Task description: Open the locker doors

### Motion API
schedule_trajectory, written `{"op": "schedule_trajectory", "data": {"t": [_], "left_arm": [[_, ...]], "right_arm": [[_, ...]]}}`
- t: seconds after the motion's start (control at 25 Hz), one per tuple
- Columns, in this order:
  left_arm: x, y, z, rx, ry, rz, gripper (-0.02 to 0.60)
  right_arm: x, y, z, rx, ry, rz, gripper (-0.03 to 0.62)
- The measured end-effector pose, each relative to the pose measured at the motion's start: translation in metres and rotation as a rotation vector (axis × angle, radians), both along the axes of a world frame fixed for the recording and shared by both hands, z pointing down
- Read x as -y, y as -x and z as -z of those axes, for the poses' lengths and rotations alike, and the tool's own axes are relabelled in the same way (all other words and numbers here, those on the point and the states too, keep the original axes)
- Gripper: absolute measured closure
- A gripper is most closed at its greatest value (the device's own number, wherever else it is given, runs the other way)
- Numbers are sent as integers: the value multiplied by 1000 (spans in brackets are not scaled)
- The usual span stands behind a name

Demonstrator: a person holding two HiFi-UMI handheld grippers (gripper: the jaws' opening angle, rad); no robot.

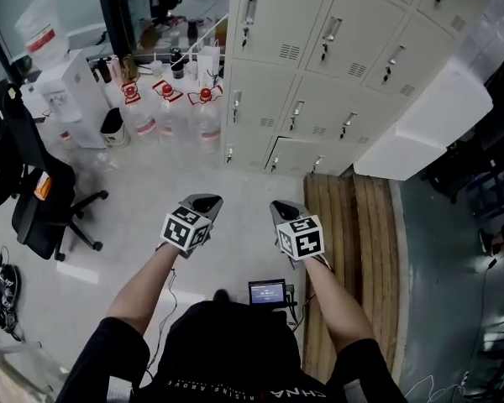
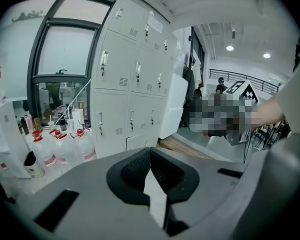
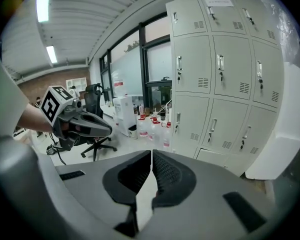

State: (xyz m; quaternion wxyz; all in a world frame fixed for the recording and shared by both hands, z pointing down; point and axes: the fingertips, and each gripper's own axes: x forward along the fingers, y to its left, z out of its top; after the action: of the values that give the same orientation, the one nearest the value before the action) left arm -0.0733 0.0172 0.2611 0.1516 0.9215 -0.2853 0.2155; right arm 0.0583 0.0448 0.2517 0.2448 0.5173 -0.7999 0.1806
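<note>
While the lockers (image 1: 315, 82) sit upper right in the head view, doors seemingly all closed, the left gripper (image 1: 205, 203) and right gripper (image 1: 282, 210) hang well short, jaws pressed together, empty. Looks like the approach step; next needs jaws spread round a handle (image 1: 329, 32).

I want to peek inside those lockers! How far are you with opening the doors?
Done: nothing yet. Every door on the lockers looks closed.
In hand: the left gripper and the right gripper are both shut and empty. They are held out over the floor, apart from the lockers and touching no handle.
Left: all the doors, probably starting with reaching a handle.
</note>
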Motion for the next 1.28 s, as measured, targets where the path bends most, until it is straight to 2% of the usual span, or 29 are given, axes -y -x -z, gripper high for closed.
{"op": "schedule_trajectory", "data": {"t": [0.2, 0.4, 0.6, 0.84, 1.0, 1.28], "left_arm": [[34, -13, -19, 1, 34, -7, 561], [82, -46, -34, 27, 42, -56, 561], [167, -79, -20, 30, 30, -3, 561], [267, -108, -4, 13, 25, 126, 561], [303, -121, -5, -8, 29, 196, 561], [342, -115, -18, 14, 56, 185, 561]], "right_arm": [[45, -6, -15, -1, 23, 25, 559], [116, -14, -28, 2, 17, 74, 559], [206, -36, -15, 11, 2, 115, 559], [297, -69, 0, 33, -9, 157, 559], [336, -80, -6, 40, 7, 179, 559], [378, -65, -11, 56, 16, 175, 559]]}}
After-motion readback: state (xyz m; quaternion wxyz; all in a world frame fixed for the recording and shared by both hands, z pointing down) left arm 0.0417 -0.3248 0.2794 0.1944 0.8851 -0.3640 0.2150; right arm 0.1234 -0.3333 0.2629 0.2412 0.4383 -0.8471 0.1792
